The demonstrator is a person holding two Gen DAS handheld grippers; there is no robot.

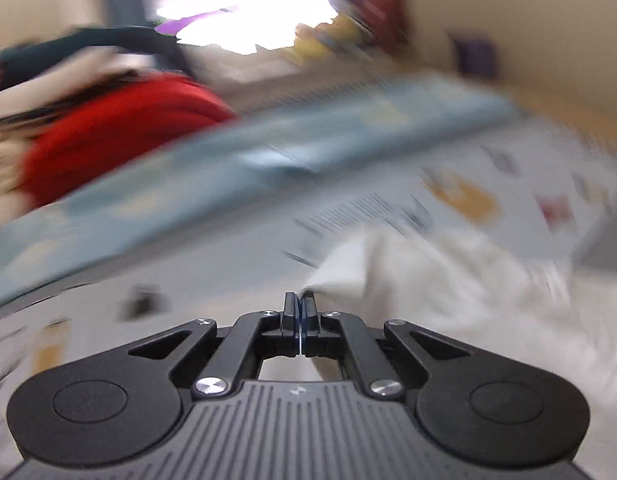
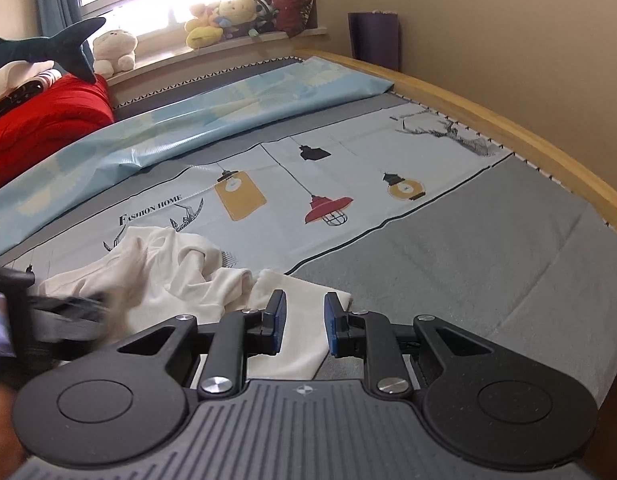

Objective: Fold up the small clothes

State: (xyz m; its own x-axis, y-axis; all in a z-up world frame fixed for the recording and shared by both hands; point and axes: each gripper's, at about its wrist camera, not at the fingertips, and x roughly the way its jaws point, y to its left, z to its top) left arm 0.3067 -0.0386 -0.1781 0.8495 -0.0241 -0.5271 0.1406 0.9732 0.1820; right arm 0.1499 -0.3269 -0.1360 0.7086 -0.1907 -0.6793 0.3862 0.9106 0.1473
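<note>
A small white garment [image 2: 168,276] lies crumpled on the bed, with one flat end [image 2: 300,316] stretched toward me. My right gripper [image 2: 305,320] hovers open over that flat end. The cloth shows between its blue pads [image 2: 277,316], which do not press on it. My left gripper [image 1: 299,305] is shut, and a pulled-up corner of the white garment [image 1: 388,280] runs into its tips. The left wrist view is badly blurred. In the right wrist view the left gripper [image 2: 68,312] appears as a blurred dark shape at the garment's left side.
The bed sheet [image 2: 448,248] is grey with a pale band of printed lamps. A light blue cover [image 2: 212,116] lies across the far side, and a red blanket [image 2: 40,120] is at far left. The wooden bed rail [image 2: 508,120] runs along the right. Plush toys [image 2: 224,16] line the window sill.
</note>
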